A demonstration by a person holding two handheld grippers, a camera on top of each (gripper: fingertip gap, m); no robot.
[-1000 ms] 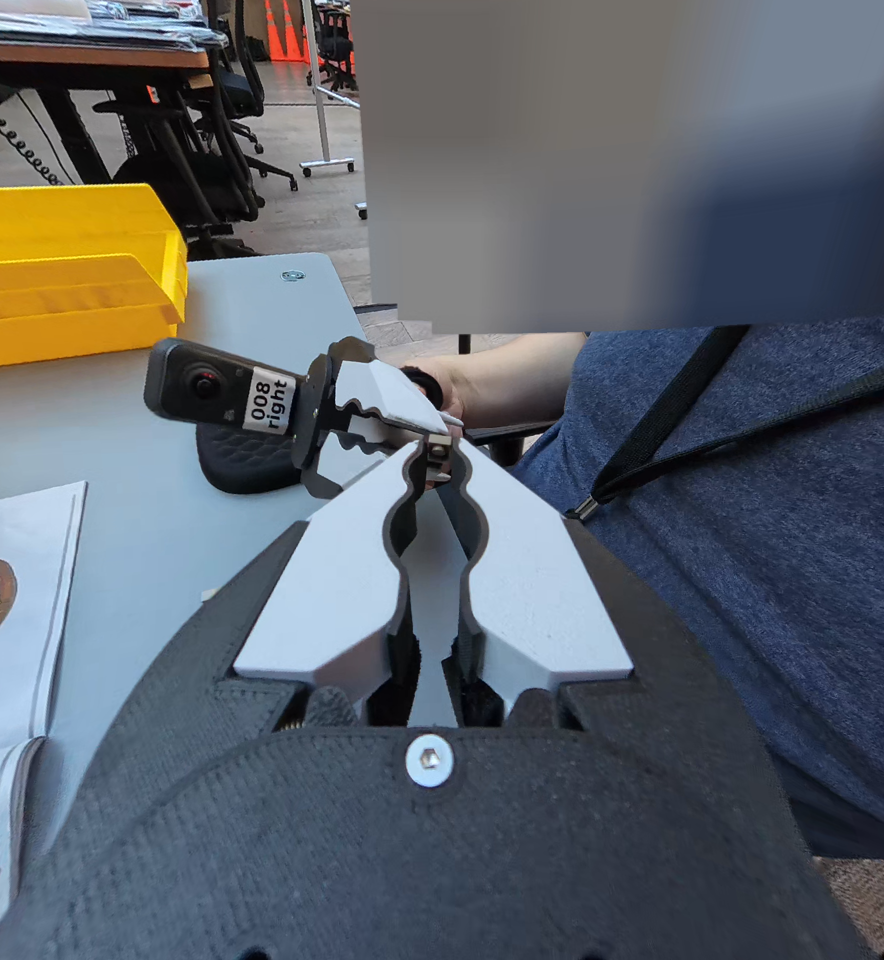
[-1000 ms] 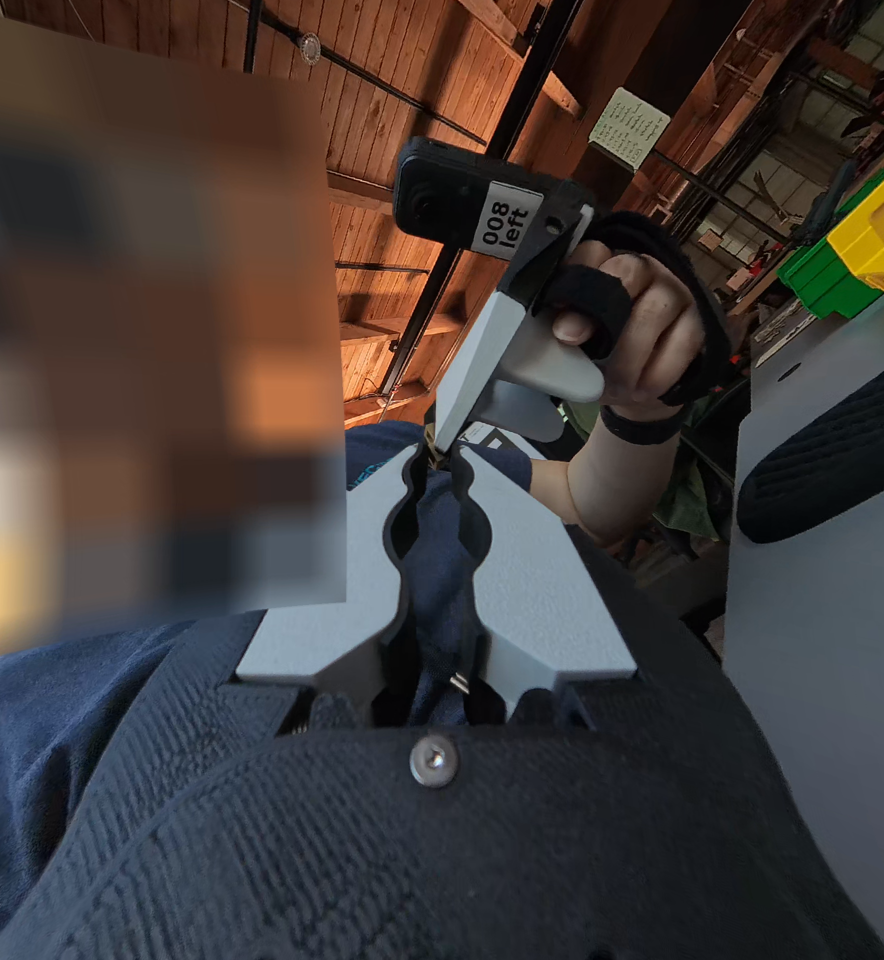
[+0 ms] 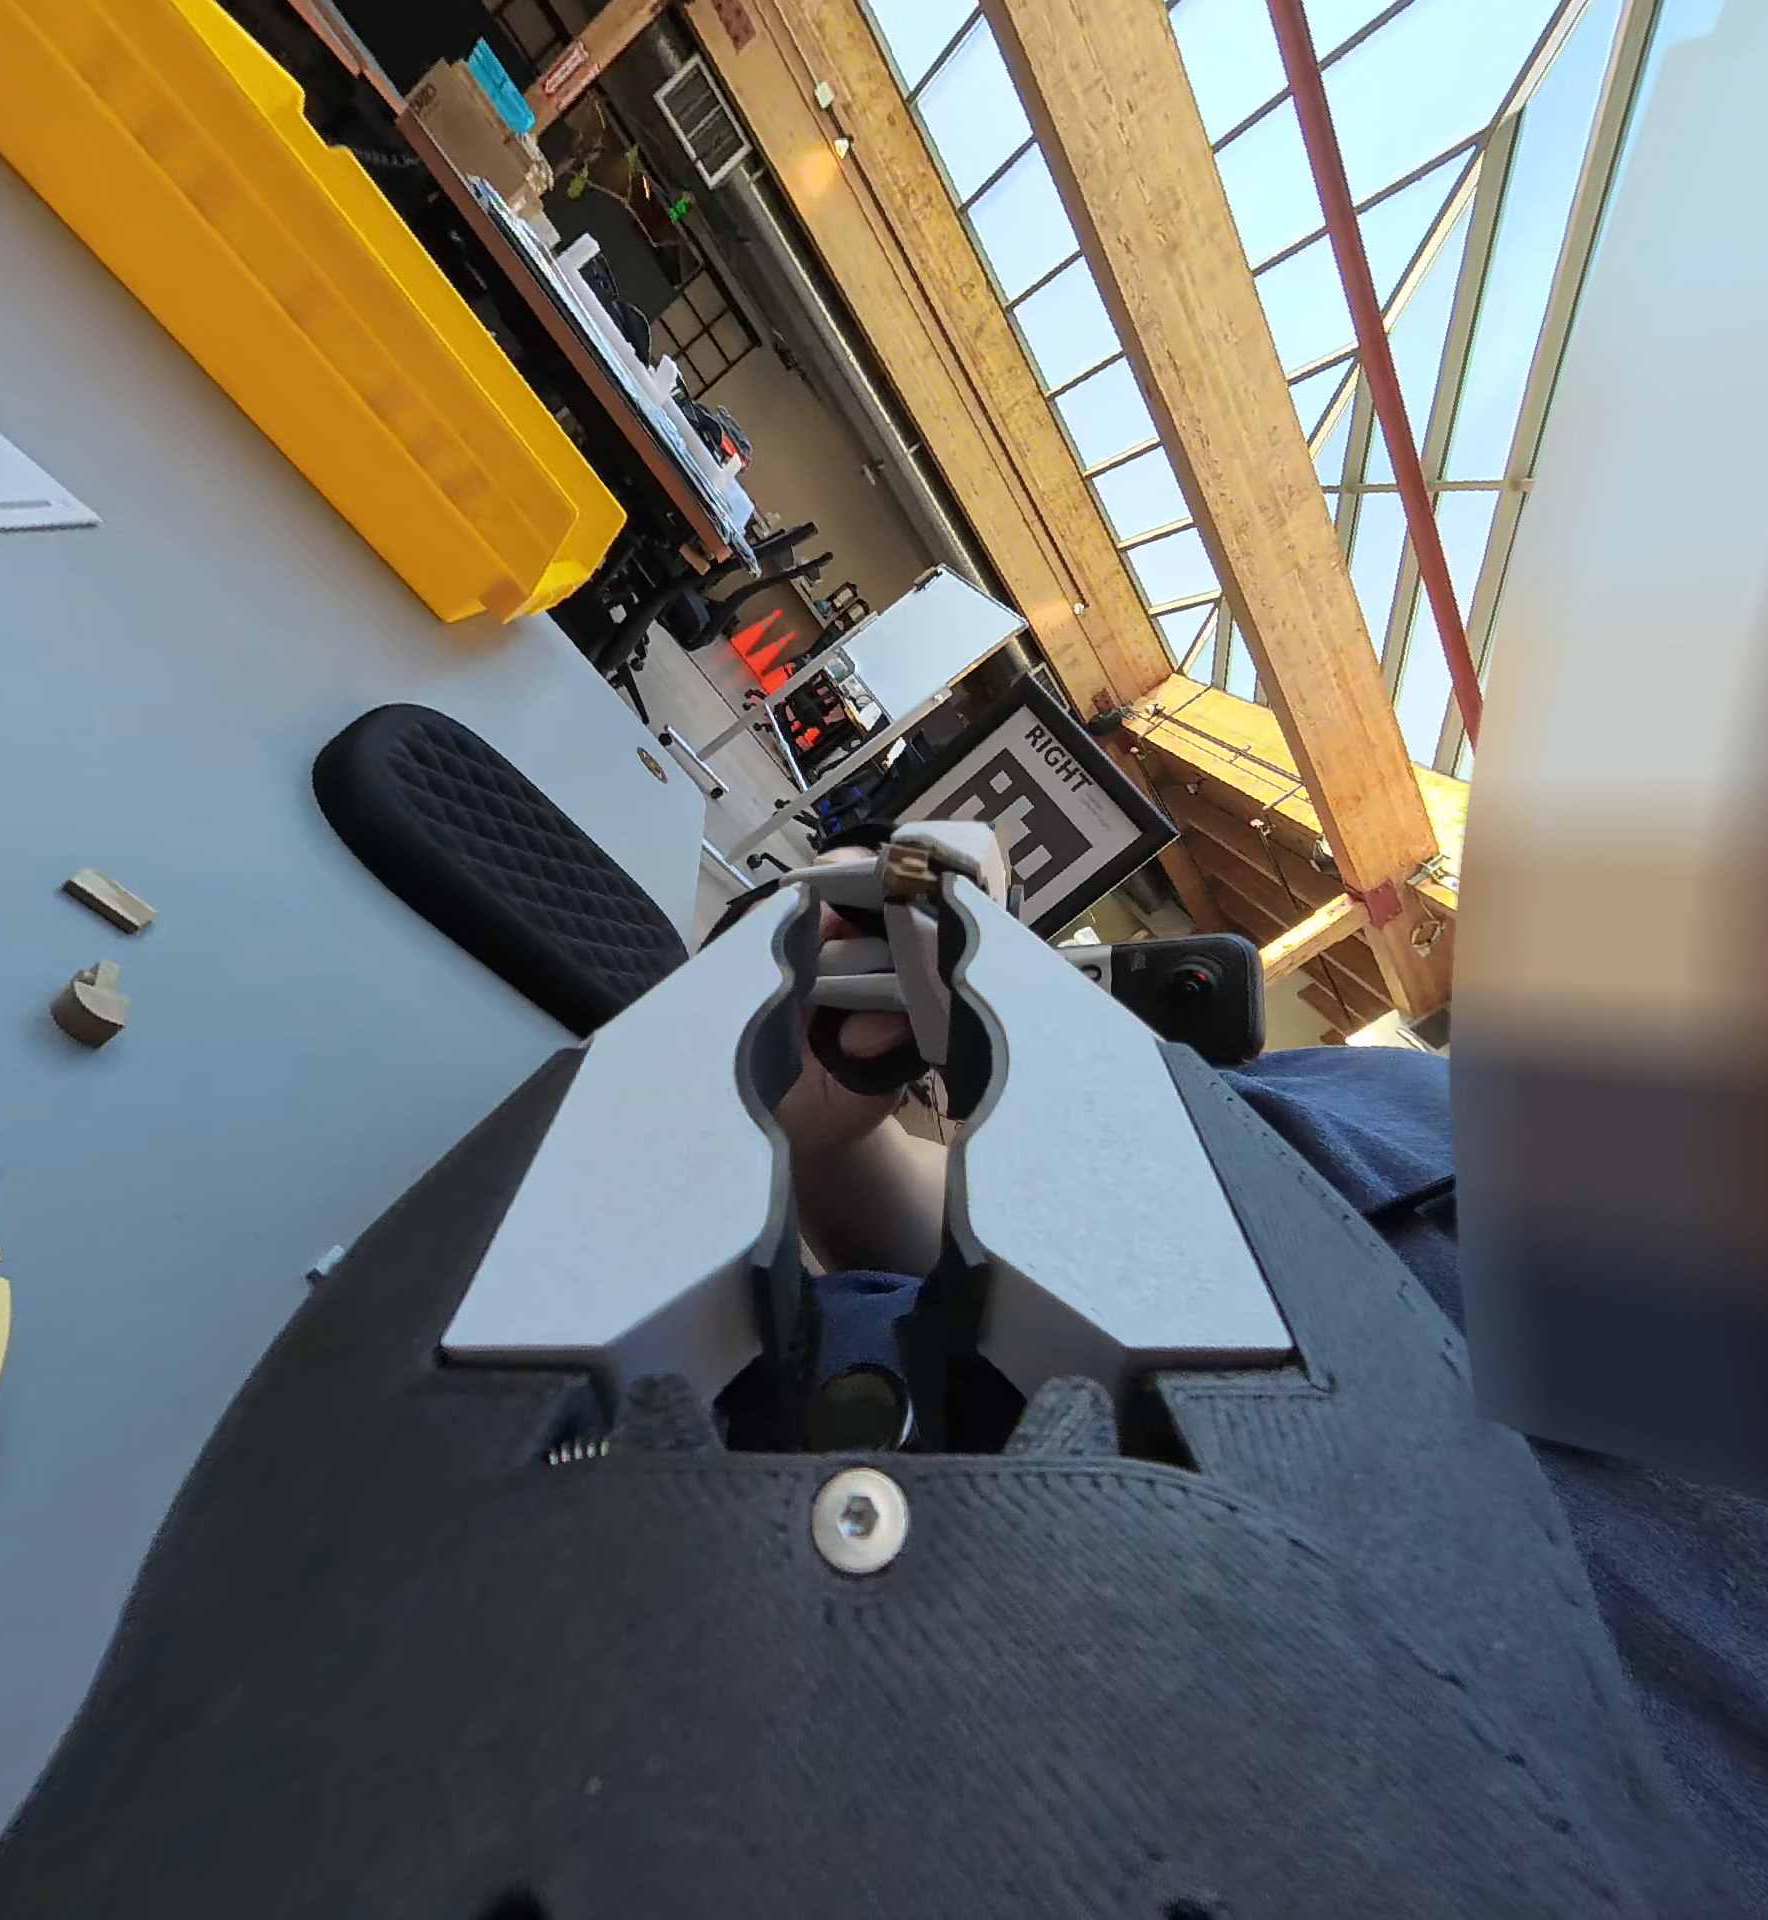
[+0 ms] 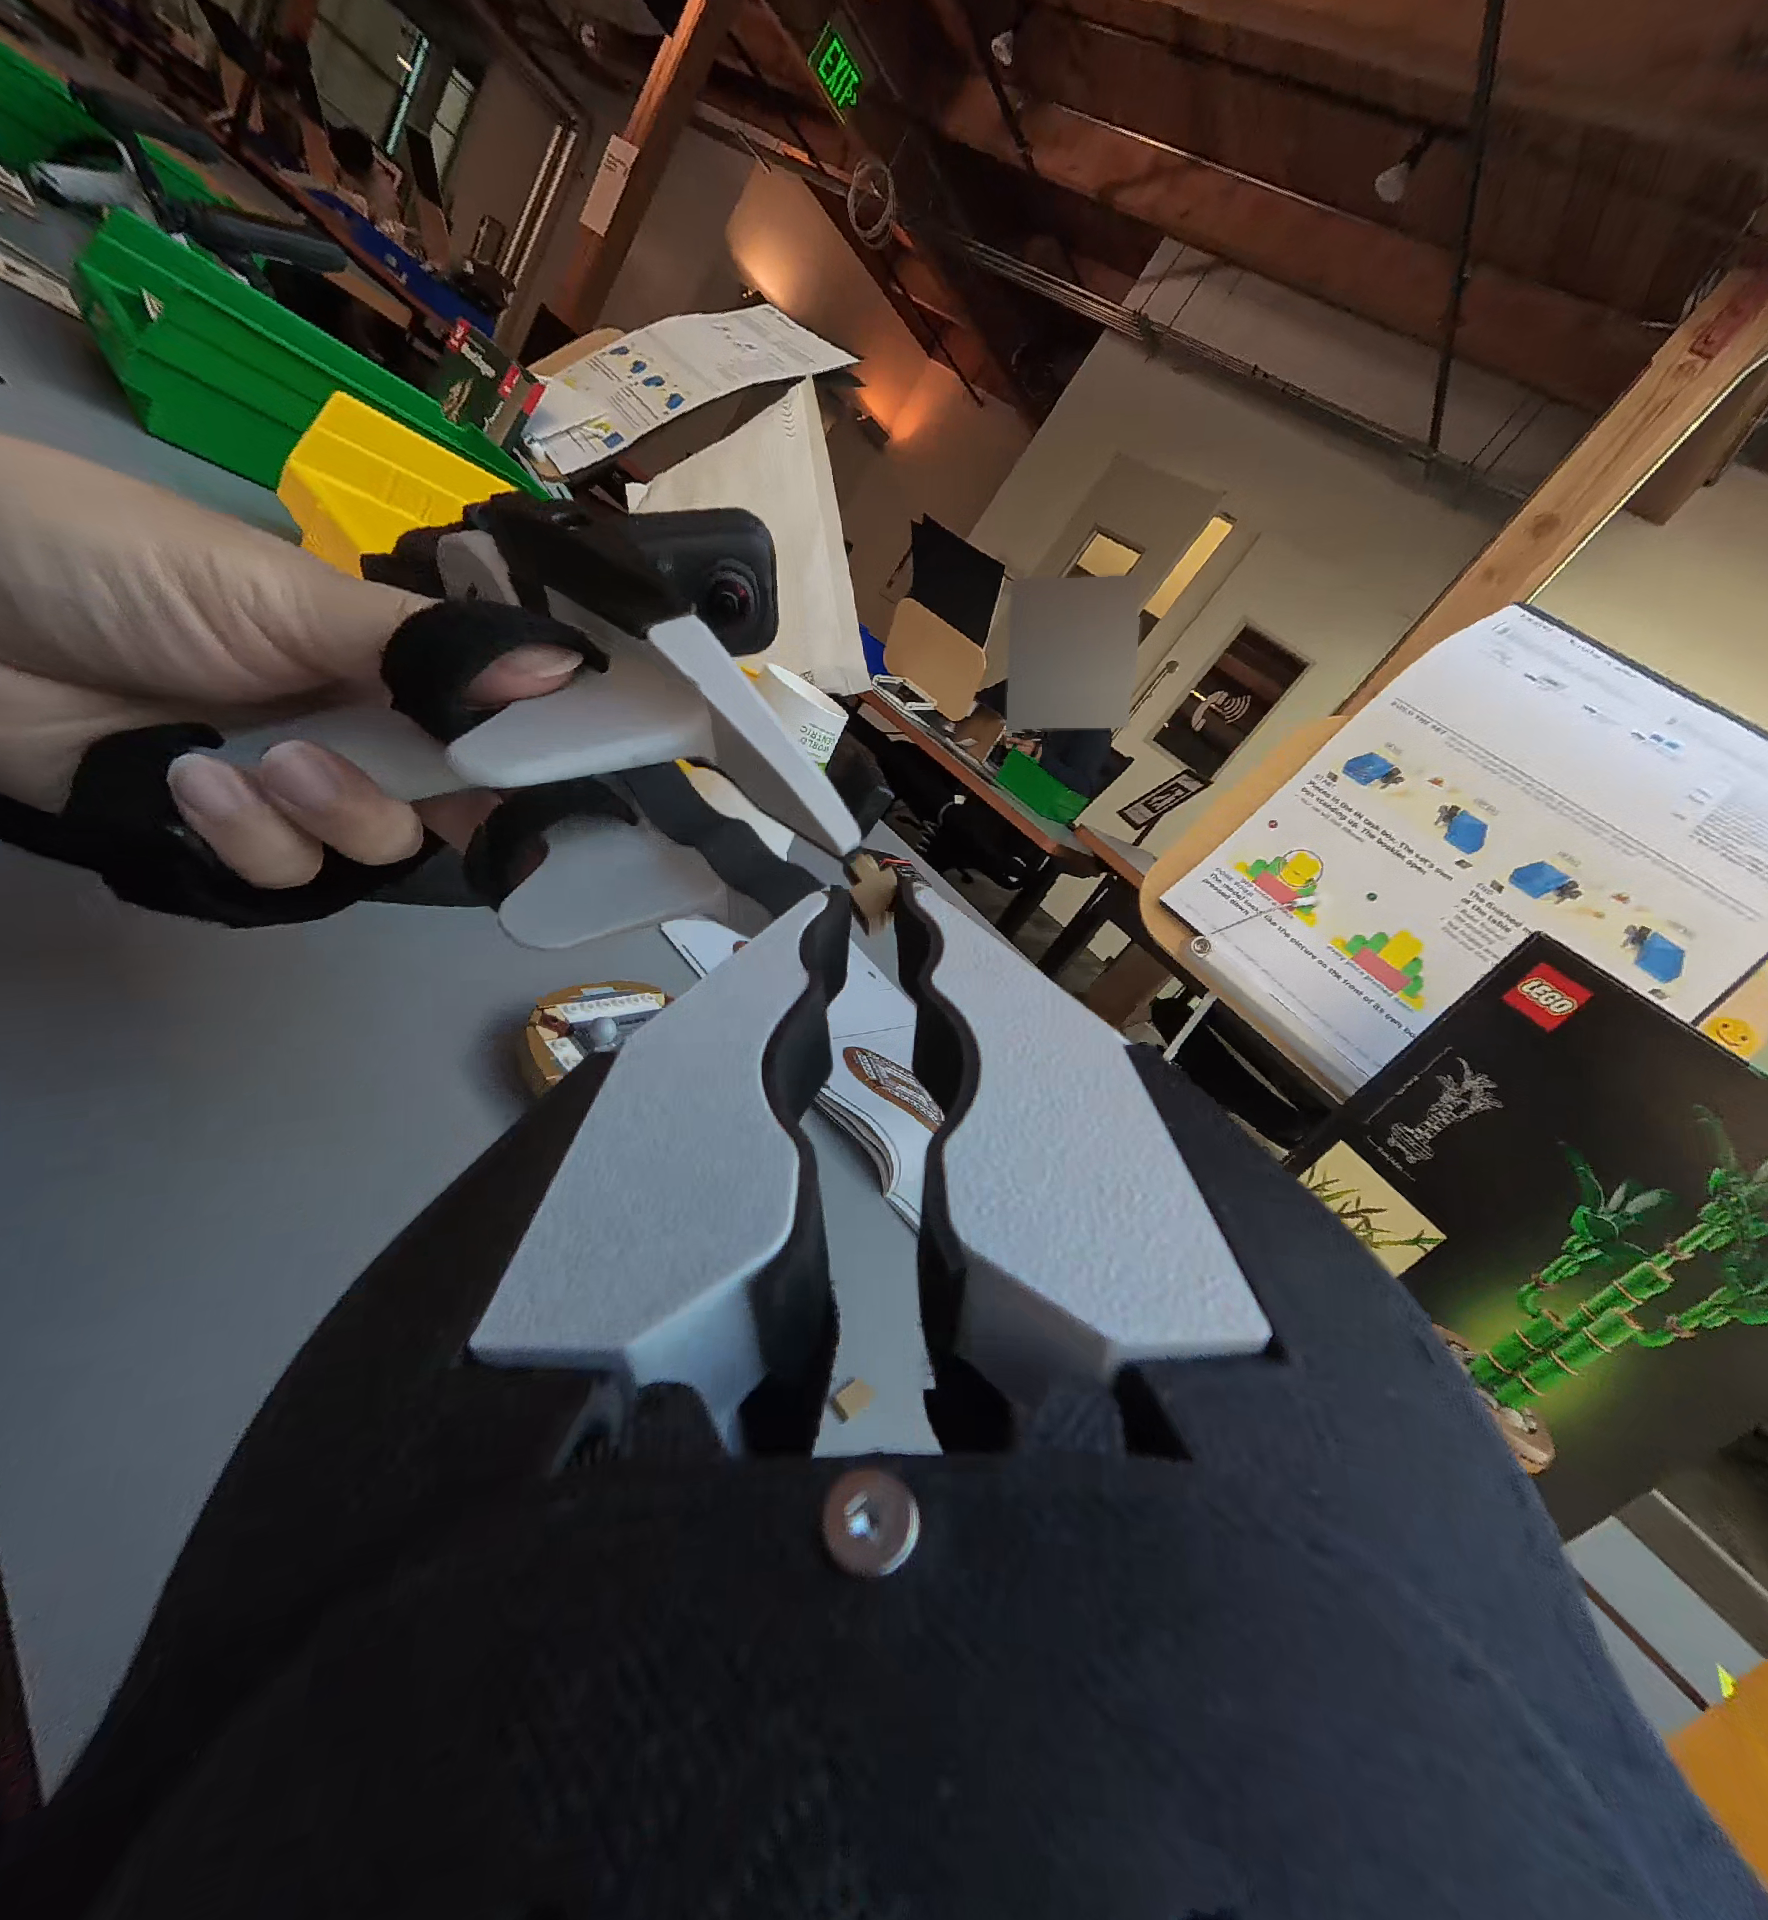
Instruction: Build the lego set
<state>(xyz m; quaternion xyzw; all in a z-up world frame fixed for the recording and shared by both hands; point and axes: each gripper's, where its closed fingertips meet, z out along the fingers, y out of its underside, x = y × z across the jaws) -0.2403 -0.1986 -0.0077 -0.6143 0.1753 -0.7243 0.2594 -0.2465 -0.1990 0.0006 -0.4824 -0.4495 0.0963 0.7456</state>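
My left jaws (image 3: 885, 894) and right jaws (image 4: 869, 899) are meeting mid-frame above the bench (image 4: 236, 1091), each nearly closed and pinching a small tan piece (image 3: 906, 868); its shape is hard to make out.

Timber beams (image 3: 1212, 416), skylight (image 3: 1098, 260), grey table (image 3: 184, 727), distant desks (image 4: 973, 769).

Small tan lego piece (image 3: 905, 869) is held in the air at the meeting fingertips of both grippers; its exact shape cannot be told. Two loose tan lego pieces, one flat and oblong (image 3: 109, 900), one notched (image 3: 90, 1006), lie apart on the grey table. Round tan partly built lego base (image 4: 589, 1031) rests flat there.
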